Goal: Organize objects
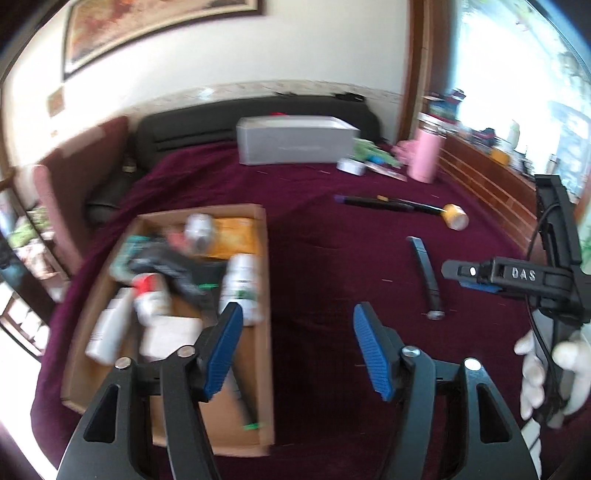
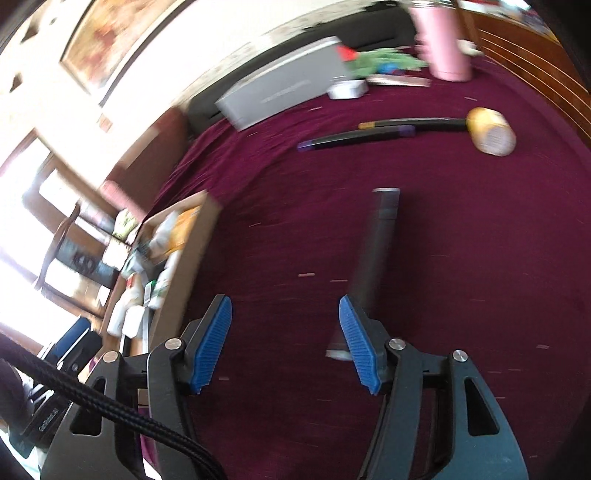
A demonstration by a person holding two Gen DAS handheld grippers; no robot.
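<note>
Motion blur smears the contents of the cardboard box (image 1: 264, 236): white bottles, a can and dark items run together, and no label can be read. The left tongs (image 1: 297, 350) hide the box's near end. In the right wrist view the box (image 2: 192, 254) is partly covered by the right tongs (image 2: 286, 343), and the dark tube (image 2: 376, 251) is streaked, its near end behind a blue pad. The painting (image 1: 147, 26) is cut off by the top edge.

A framed painting (image 1: 147, 26) hangs on the pale wall above a dark headboard (image 1: 258, 114), a wooden sideboard (image 1: 487, 177) lines the bright window side, and maroon cloth (image 1: 332, 258) covers the bed.
</note>
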